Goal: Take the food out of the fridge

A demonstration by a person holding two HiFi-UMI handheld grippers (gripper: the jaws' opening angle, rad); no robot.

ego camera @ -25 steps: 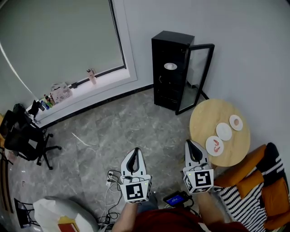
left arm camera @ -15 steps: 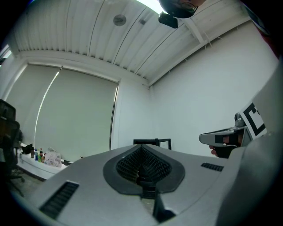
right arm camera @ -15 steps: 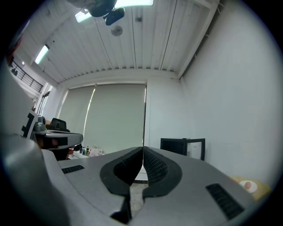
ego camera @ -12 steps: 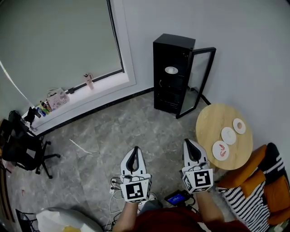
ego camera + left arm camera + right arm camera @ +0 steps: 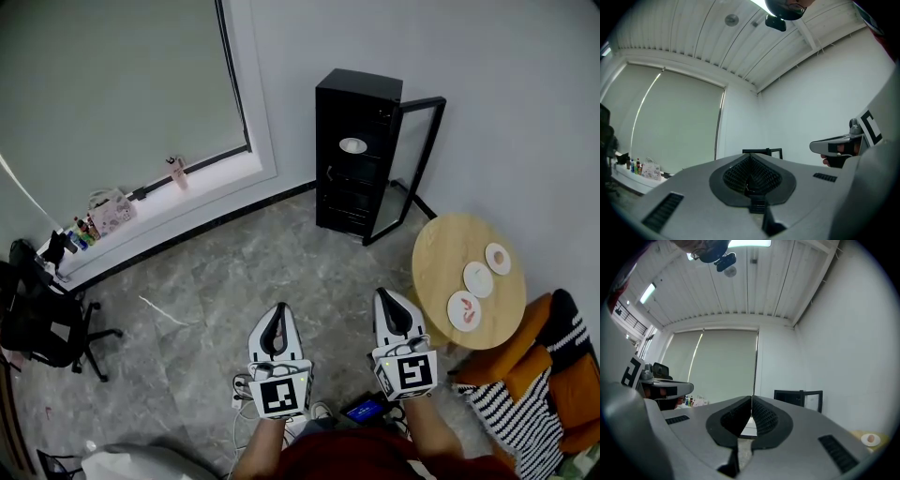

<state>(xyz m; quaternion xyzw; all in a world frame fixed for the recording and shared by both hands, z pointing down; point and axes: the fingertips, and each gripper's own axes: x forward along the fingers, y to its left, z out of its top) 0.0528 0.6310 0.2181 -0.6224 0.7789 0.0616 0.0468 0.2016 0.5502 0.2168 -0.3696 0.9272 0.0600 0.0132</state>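
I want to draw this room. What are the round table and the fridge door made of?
The round table looks like pale wood, matt, with a light tan top. The fridge door seems to be clear glass in a black frame: wall and floor show through it.

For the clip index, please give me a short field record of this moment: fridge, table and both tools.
fridge: black fridge, glass door open
inside fridge: one plate on an upper shelf, contents unclear
table: round wooden table, three plates on it
left tool: shut, empty
right tool: shut, empty
stage: neither tool at the fridge yet
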